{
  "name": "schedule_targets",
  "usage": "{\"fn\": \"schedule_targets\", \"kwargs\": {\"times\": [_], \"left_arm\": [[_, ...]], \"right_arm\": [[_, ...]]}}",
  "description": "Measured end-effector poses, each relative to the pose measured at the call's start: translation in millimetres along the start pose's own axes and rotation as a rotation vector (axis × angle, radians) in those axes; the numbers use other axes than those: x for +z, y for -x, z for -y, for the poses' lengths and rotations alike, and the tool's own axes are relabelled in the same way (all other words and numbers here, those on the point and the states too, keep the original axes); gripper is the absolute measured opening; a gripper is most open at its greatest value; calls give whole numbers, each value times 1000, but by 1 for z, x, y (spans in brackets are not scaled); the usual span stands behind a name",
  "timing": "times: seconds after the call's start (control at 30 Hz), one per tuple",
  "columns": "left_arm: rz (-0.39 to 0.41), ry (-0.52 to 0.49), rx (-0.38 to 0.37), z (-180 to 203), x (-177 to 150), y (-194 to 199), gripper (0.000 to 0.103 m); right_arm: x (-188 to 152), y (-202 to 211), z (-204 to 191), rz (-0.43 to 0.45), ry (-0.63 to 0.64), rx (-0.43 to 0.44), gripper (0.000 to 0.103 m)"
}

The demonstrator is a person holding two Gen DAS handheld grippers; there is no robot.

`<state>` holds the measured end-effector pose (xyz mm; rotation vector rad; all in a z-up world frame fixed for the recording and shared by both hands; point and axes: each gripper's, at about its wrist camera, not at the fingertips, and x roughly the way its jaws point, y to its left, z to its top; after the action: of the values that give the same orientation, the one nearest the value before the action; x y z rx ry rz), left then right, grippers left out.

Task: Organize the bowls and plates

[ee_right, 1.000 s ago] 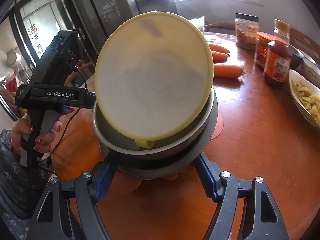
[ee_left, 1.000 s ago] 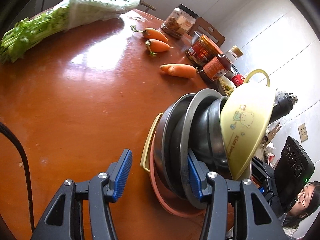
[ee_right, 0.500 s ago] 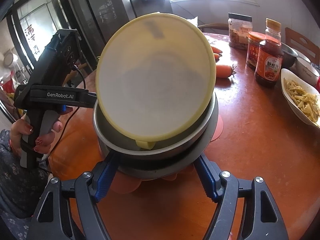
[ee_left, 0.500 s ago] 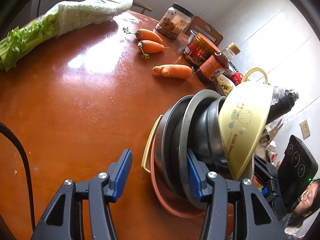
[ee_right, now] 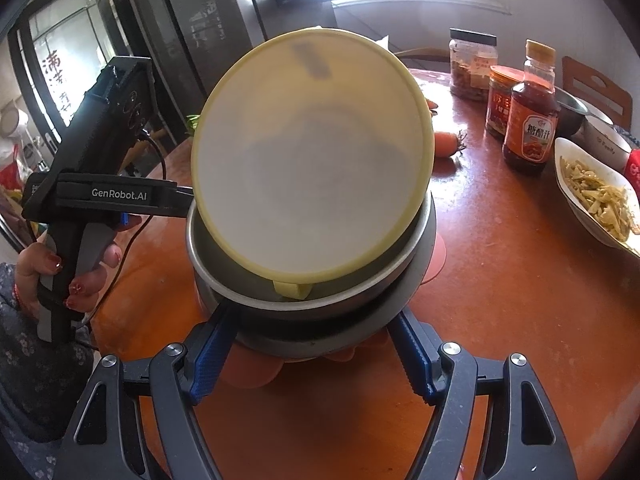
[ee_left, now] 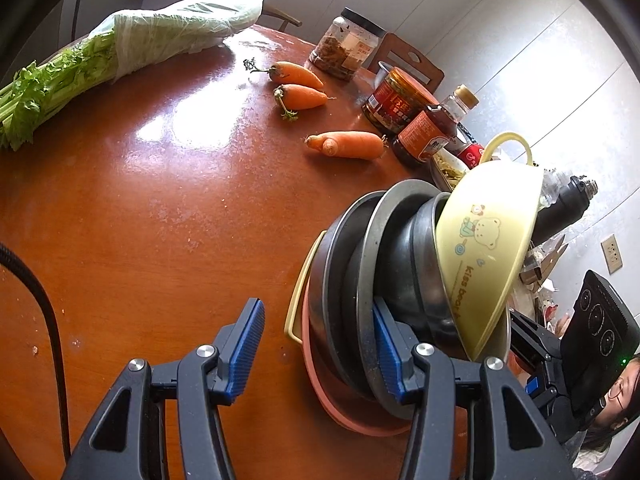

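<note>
a: where's the stack [ee_right: 312, 300]?
b: on the table [ee_left: 160, 208], near the carrot [ee_left: 348, 145]. yellow bowl [ee_right: 312, 152] is light and tipped in the steel bowl [ee_right: 400, 256]; slick metal, so grip low.
a: claws?
b: right gripper [ee_right: 310, 354] spans the stack wide; pad contact unclear. left gripper [ee_left: 316, 354] half open, holding nothing, 1 pad touching the rim. nothing's shifted since earlier.
</note>
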<state>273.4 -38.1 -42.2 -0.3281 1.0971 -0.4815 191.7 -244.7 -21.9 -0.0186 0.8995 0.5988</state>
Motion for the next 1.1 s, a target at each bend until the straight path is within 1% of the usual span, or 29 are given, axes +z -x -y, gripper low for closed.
{"fn": "schedule_targets", "kwargs": {"times": [0.1,0.23,0.43,0.73,0.93,1.1], "left_arm": [[3,2,3,-2,0,1,52],[11,1,25,-2,0,4,52],[30,16,16,-8,-1,13,53],[39,14,2,-7,-4,23,55],[54,3,30,-3,-7,30,55],[99,-5,68,-2,-12,48,55]], "right_arm": [[1,-1,0,0,-5,0,76],[3,-2,-3,0,-2,3,76],[7,1,-2,25,0,22,76],[3,3,5,7,-12,16,76],[4,13,6,30,8,0,76],[2,31,21,62,-7,-31,77]]}}
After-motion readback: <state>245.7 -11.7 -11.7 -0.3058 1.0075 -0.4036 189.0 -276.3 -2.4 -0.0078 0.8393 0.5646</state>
